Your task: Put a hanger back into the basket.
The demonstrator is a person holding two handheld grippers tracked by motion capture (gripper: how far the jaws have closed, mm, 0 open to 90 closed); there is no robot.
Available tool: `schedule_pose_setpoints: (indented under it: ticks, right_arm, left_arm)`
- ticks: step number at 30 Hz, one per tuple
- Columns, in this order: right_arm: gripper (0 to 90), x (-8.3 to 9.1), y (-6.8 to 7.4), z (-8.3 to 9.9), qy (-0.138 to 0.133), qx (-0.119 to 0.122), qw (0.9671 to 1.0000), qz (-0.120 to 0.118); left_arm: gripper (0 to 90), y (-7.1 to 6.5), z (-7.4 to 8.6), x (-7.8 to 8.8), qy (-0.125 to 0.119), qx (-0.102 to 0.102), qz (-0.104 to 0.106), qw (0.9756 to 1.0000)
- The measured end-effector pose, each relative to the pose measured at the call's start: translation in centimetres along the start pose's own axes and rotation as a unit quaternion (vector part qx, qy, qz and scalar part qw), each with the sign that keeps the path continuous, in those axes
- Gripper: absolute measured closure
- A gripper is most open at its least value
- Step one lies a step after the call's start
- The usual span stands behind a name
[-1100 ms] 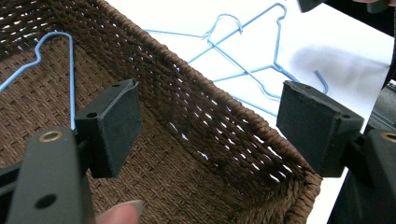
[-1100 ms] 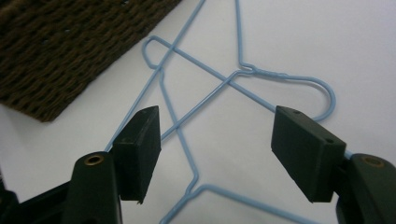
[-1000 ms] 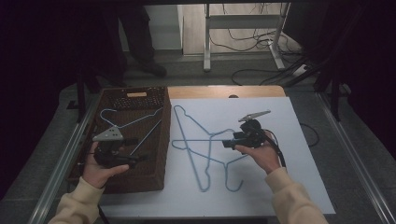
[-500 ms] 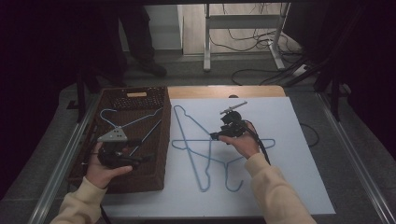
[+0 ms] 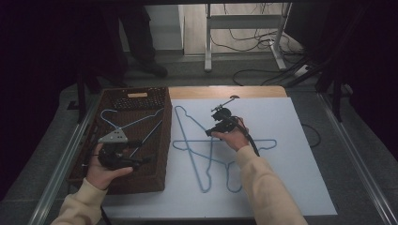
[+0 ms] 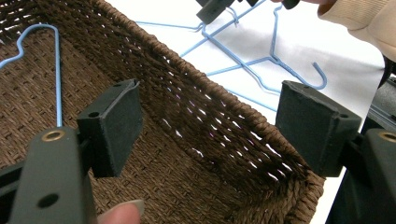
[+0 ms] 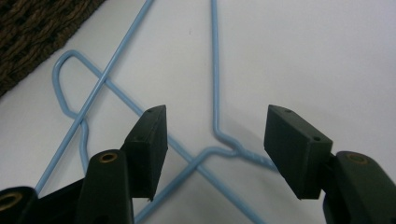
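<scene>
Two blue wire hangers [image 5: 193, 140] lie crossed on the white table. A third blue hanger [image 5: 136, 123] rests in the brown wicker basket [image 5: 166, 140] at the left. My left gripper [image 5: 141, 157] hovers over the basket's near end, open and empty [image 6: 210, 93]. My right gripper [image 5: 213, 123] is above the crossed hangers, open, and its jaws have just been closing a little. In the right gripper view [image 7: 217, 114] one hanger's twisted neck [image 7: 243, 151] lies below the gap, with the pads apart from it.
The basket wall [image 6: 210, 126] runs between my left jaws and the table hangers [image 6: 261, 70]. A wooden board edge [image 5: 225, 91] lies beyond the white sheet. Cables and a metal stand [image 5: 244, 42] are on the floor behind, where a person's legs [image 5: 141, 42] stand.
My right hand has moved left and slightly down over the crossed hangers, its jaws narrowing. The left hand has kept still above the basket.
</scene>
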State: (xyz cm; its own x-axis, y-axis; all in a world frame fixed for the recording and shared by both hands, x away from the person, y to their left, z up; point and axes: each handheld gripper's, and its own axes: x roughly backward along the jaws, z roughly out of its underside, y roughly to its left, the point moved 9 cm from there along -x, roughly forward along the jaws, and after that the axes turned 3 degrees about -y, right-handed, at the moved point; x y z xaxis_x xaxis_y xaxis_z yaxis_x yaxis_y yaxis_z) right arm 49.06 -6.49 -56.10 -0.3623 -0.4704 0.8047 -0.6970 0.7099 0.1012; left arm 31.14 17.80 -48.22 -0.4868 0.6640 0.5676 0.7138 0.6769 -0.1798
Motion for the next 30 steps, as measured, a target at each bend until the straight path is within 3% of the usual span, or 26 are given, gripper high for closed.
schedule_pose_setpoints:
  ticks: [14, 19, 23, 28, 30]
  right_arm:
    - [49.7, -2.6, 0.0, -0.3, 0.035, 0.023, 0.9991, 0.009]
    - [60.1, -3.1, 0.1, 0.1, 0.053, 0.038, 0.9978, 0.01]
    - [69.1, -3.2, 0.0, 0.2, 0.064, 0.058, 0.996, 0.026]
    - [83.7, -3.2, 0.2, 0.2, 0.068, 0.07, 0.9951, 0.018]
    - [84.9, -3.2, 0.3, 0.2, 0.069, 0.069, 0.9951, 0.015]
  left_arm:
    - [23.2, 0.1, 0.1, 0.1, -0.001, 0.002, -0.002, 1.0]
    - [23.3, 0.1, 0.0, 0.2, -0.002, 0.001, -0.003, 1.0]
    - [23.3, 0.1, 0.1, 0.1, -0.001, 0.002, -0.003, 1.0]
    - [23.4, 0.1, 0.1, 0.0, 0.0, 0.001, -0.003, 1.0]
    - [23.4, 0.1, 0.1, -0.1, 0.001, 0.001, -0.003, 1.0]
